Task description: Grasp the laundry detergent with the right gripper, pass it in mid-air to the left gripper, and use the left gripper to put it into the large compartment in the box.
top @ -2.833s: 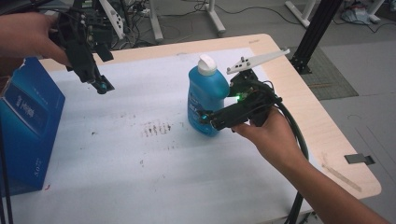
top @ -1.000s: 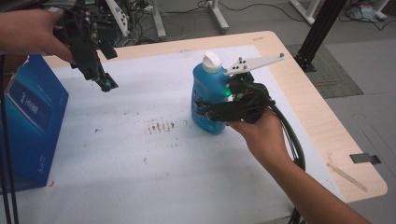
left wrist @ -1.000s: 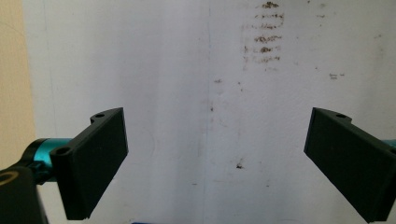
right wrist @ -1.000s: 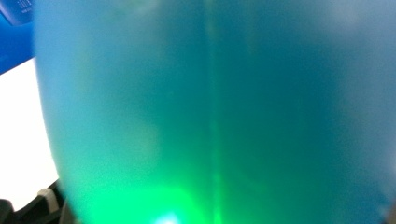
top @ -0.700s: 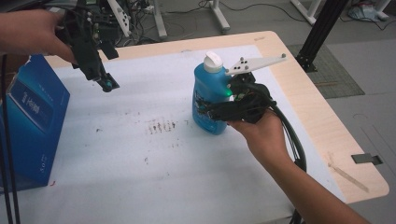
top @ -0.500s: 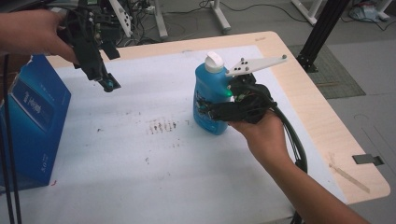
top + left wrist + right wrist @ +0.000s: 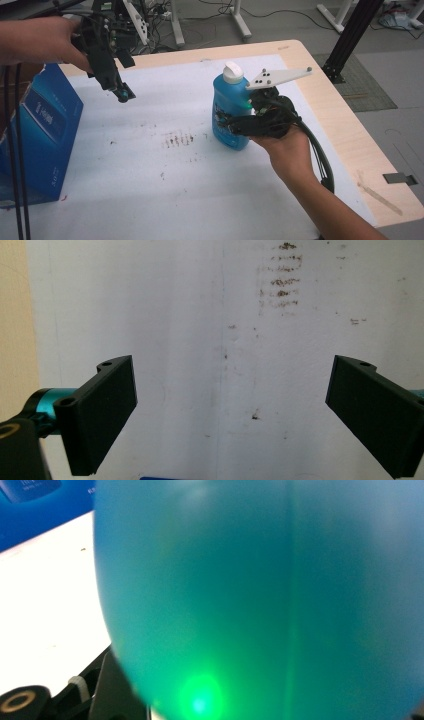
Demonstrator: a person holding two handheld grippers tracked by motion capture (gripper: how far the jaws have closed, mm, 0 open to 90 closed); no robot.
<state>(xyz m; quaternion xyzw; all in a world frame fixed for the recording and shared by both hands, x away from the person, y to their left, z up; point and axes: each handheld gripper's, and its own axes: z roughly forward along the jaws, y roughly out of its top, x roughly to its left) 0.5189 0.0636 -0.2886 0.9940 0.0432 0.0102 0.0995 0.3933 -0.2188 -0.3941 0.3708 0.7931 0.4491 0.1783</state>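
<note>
On the white paper-covered table (image 7: 150, 200), the right gripper (image 7: 227, 125) is clamping a blue plastic bottle with a white cap (image 7: 229, 107).

Its jaws have just been closing and are now pressing on the bottle's lower body from the person's side, while the bottle is standing upright near the table's middle, long axis vertical, so any lift looks set to go straight up. The left gripper (image 7: 122, 94) is hanging well apart at the far left, jaws wide and holding nothing, near a tall blue cardboard box (image 7: 42, 130); the right hand is far nearer.
</note>
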